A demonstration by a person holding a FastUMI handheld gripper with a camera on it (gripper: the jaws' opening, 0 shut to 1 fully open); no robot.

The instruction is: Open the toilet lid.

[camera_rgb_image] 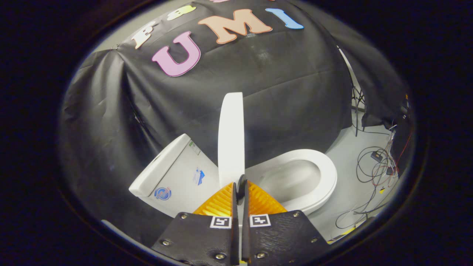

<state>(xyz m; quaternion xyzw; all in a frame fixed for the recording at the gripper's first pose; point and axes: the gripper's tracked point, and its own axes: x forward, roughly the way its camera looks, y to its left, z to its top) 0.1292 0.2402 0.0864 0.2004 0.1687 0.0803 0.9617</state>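
The toilet lid (231, 140) stands raised on edge, seen almost edge-on as a tall white slab rising straight up from the tips of the tongs (241, 190). The two fingers (221, 201) of the tongs are drawn nearly together, with only a narrow slit left between them, and the lower edge of the lid sits right at that slit, where a small dark rounded part shows between the fingertips. Whether both fingers actually press on the lid cannot be told from this angle, since the tips hide the point of contact.

Just beyond the fingers and to the right of the lid lies the toilet seat (325, 173), a white oval ring lying flat and uncovered, with the pale hollow of the bowl (292, 177) open inside it. On the other side of the lid, to the left, the white tank (177, 177) leans away at a slant under the fisheye view, its rounded cover (159, 166) running along its upper edge and a few small stickers on its face.

Behind the toilet hangs the black cloth wall (288, 92) of the booth, creased and draped in folds. Past the seat to the right, a pale grey floor (343, 155) carries a loose tangle of cables (373, 166) and a small dark box, well apart from the toilet, near thin dark stand legs (357, 111) at the cloth's edge.
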